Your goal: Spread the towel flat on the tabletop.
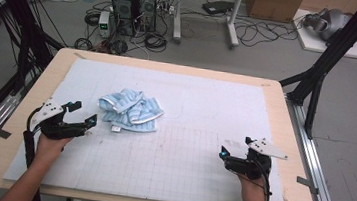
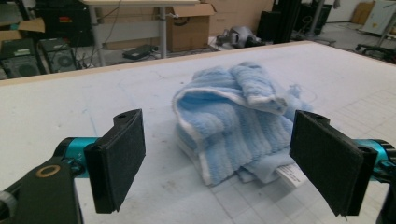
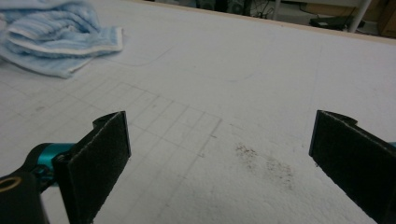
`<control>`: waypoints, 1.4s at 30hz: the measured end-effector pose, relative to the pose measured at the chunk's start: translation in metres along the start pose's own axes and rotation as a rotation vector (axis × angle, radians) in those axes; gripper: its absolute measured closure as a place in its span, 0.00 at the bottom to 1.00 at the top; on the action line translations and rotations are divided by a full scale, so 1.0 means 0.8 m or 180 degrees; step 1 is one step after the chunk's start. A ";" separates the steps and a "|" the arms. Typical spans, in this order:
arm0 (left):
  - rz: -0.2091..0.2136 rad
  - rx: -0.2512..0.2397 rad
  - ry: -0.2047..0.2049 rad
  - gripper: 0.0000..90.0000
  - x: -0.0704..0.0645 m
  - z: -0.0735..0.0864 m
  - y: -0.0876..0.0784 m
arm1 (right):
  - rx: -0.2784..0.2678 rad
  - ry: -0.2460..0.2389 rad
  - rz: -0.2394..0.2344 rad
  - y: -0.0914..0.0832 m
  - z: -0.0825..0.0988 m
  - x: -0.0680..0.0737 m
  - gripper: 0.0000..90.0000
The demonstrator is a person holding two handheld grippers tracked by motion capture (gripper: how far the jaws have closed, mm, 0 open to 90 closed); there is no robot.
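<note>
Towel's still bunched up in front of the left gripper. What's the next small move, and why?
Probably ease the left gripper forward so its open jaws straddle the near edge of the crumpled blue towel. The towel lies just ahead of it, untouched, with a white-trimmed hem and label facing the jaws. The right gripper, also open, sits farther off over the bare gridded mat.

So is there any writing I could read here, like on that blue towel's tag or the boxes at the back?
None can be read.
White tag on the crumpled blue towel: print too blurred to read.
Cardboard box behind the table: no legible marking.
</note>
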State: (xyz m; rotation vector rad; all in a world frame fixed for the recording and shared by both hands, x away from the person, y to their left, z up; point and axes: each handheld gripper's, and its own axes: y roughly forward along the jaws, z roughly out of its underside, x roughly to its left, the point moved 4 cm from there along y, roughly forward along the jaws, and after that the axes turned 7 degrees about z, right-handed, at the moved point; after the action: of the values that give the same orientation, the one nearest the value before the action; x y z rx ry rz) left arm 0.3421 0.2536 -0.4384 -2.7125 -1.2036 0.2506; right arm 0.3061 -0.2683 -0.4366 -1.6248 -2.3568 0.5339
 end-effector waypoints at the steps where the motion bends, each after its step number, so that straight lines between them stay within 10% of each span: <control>1: 0.0023 0.0010 -0.0002 0.21 -0.001 0.000 0.001 | 0.0001 -0.0018 -0.0021 0.000 -0.001 0.005 0.05; 24: 0.0471 0.0250 0.0330 0.21 -0.025 -0.053 0.059 | 0.0164 -0.0195 -0.0137 0.011 0.001 0.023 0.05; 37: 0.0294 0.1262 0.0251 0.23 -0.012 -0.036 0.143 | 0.0209 -0.0209 -0.0164 0.015 0.002 0.025 0.05; 42: 0.0180 0.1385 0.0298 0.34 -0.003 -0.026 0.152 | 0.0223 -0.0227 -0.0184 0.018 0.002 0.027 0.05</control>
State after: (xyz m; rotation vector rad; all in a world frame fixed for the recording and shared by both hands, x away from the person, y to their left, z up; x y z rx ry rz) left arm 0.4320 0.1698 -0.4443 -2.3527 -0.9204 0.3433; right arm 0.3096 -0.2436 -0.4447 -1.5271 -2.3989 0.6653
